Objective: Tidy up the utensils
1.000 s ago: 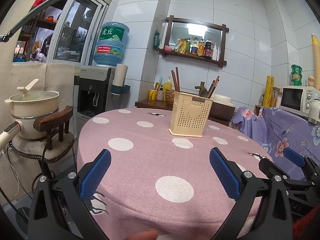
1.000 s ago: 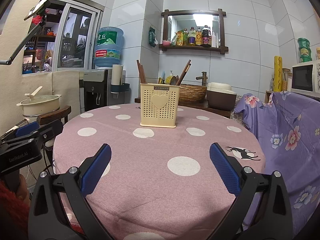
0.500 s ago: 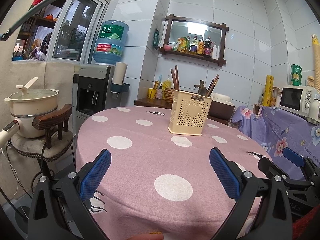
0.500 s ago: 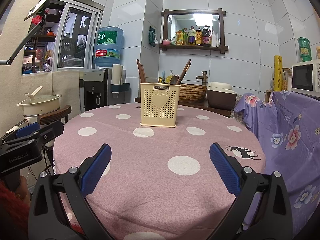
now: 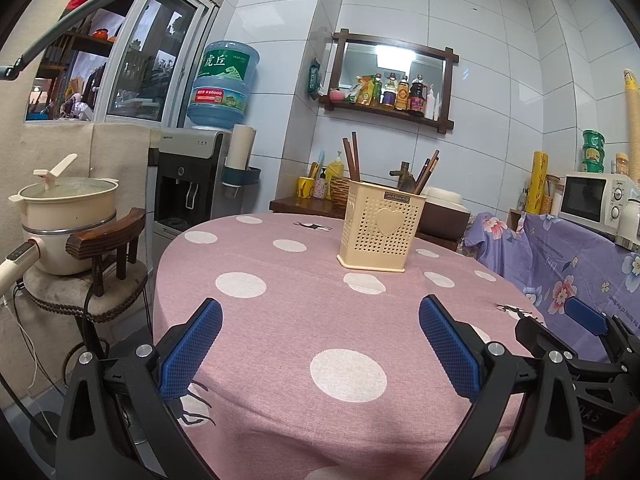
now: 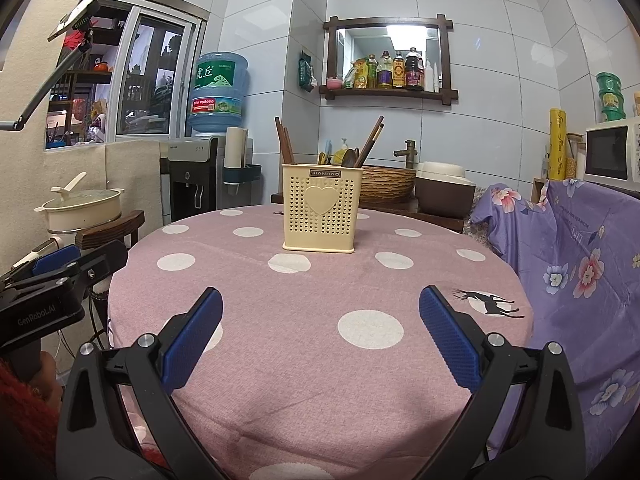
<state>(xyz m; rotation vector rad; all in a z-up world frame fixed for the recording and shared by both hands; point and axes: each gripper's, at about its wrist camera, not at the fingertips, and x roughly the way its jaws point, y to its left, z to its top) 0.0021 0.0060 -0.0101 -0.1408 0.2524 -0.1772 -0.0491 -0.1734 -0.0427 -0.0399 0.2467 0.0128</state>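
both grippers hovering over the near edge of the round surface [image 6: 320,360], fingers spread wide, nothing held

left gripper [image 5: 320,344] low over the pink dotted cloth, blue fingers [image 5: 192,348] released and well apart; right gripper [image 6: 320,336] likewise parted above the same cloth, fingers [image 6: 448,336] bare; each seen at the edge of the other's view, side by side; cream perforated utensil holder [image 6: 320,216] upright on the far half of the surface, well apart from both grippers, heart on its front face; dark wooden chopsticks [image 6: 284,142] leaning at its left side, another pair [image 6: 372,140] slanting out at the right, with what looks like a spoon [image 6: 349,158] beside them, hard to tell at this distance; behind, a water dispenser [image 5: 188,184] against the tiled wall, a cream pot [image 5: 64,220] on a wooden chair to the left
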